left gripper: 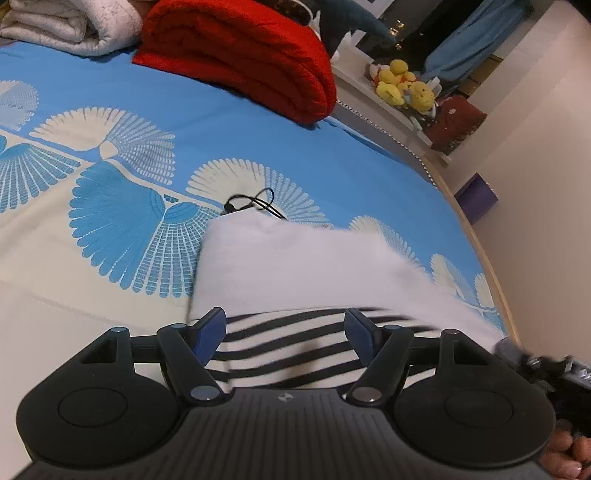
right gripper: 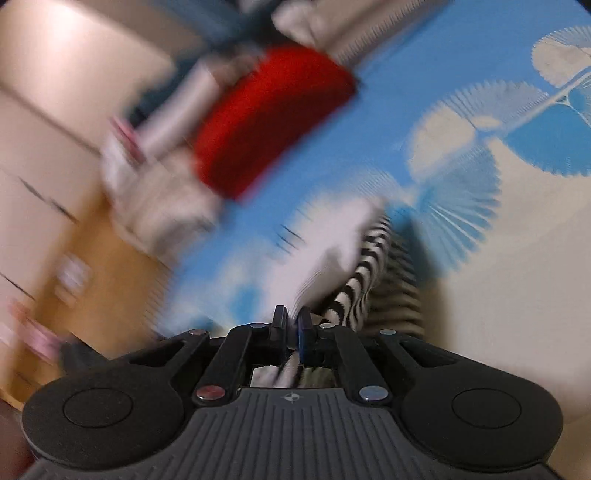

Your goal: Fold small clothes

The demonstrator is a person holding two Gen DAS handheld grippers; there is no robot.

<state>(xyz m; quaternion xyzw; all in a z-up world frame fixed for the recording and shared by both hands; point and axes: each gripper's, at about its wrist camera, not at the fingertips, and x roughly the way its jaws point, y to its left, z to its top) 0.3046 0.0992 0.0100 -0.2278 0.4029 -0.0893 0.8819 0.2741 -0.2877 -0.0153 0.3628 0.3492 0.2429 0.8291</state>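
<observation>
A small garment (left gripper: 295,266), white with a black-and-white striped part (left gripper: 288,350), lies on the blue patterned bedspread (left gripper: 258,140). My left gripper (left gripper: 284,332) is open, its blue pads apart just above the striped part, holding nothing. In the blurred right wrist view my right gripper (right gripper: 291,325) is shut on an edge of the same garment (right gripper: 332,236), whose striped part (right gripper: 365,273) hangs and bunches to the right of the fingers. The right gripper also shows at the left wrist view's right edge (left gripper: 546,365).
A folded red blanket (left gripper: 240,51) and a folded white quilt (left gripper: 66,26) lie at the far side of the bed. A black cord (left gripper: 255,205) lies beyond the garment. Yellow plush toys (left gripper: 402,83) sit on a shelf past the bed edge (left gripper: 476,236).
</observation>
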